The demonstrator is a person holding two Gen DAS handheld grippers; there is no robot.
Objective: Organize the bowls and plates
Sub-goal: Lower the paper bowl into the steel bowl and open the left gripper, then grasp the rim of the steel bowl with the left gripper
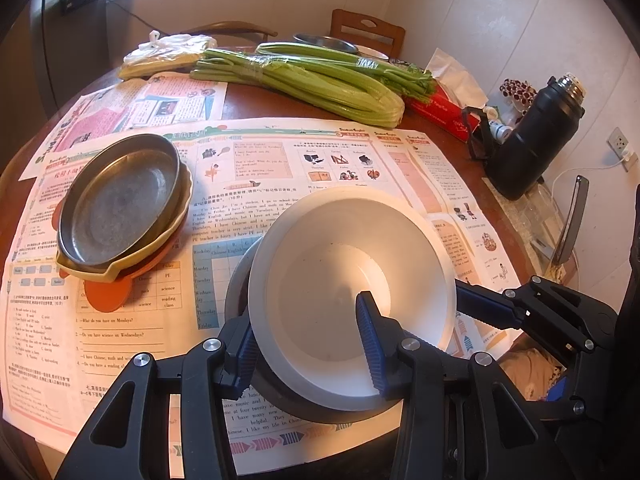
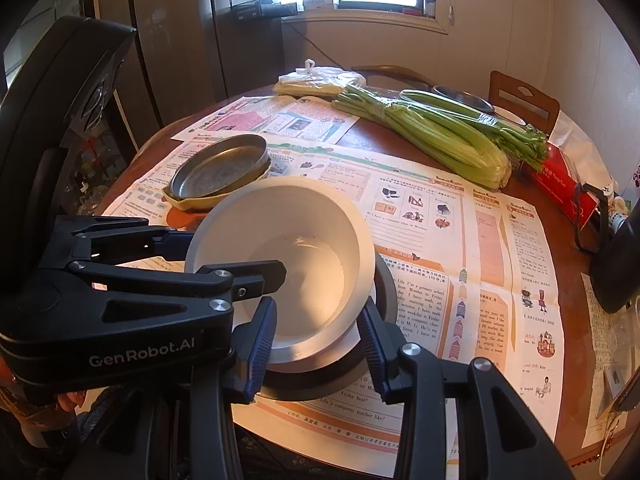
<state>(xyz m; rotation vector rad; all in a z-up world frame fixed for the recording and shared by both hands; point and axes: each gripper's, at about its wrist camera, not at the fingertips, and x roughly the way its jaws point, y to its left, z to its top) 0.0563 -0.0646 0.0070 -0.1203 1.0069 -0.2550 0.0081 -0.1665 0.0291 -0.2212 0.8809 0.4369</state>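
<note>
A white bowl (image 1: 328,248) sits tilted in a dark grey dish (image 1: 236,292) on the newspaper-covered table. My left gripper (image 1: 304,308) is shut on the bowl's wall, one finger inside and one outside. My right gripper (image 2: 318,304) is shut on the near rim of the white bowl (image 2: 304,216), its right finger between the bowl and the grey dish (image 2: 386,292). In the left wrist view the right gripper (image 1: 468,300) touches the bowl's right side. A metal plate (image 1: 120,208) is stacked on a yellow dish (image 1: 132,258) and an orange plate (image 1: 104,296) at the left.
Celery bunches (image 1: 320,80) and a plastic bag (image 1: 168,54) lie at the back of the round table (image 1: 256,100). A red tissue box (image 1: 444,110) and a black thermos (image 1: 532,136) stand at the right. A metal bowl (image 1: 326,42) and a chair (image 1: 368,32) are behind.
</note>
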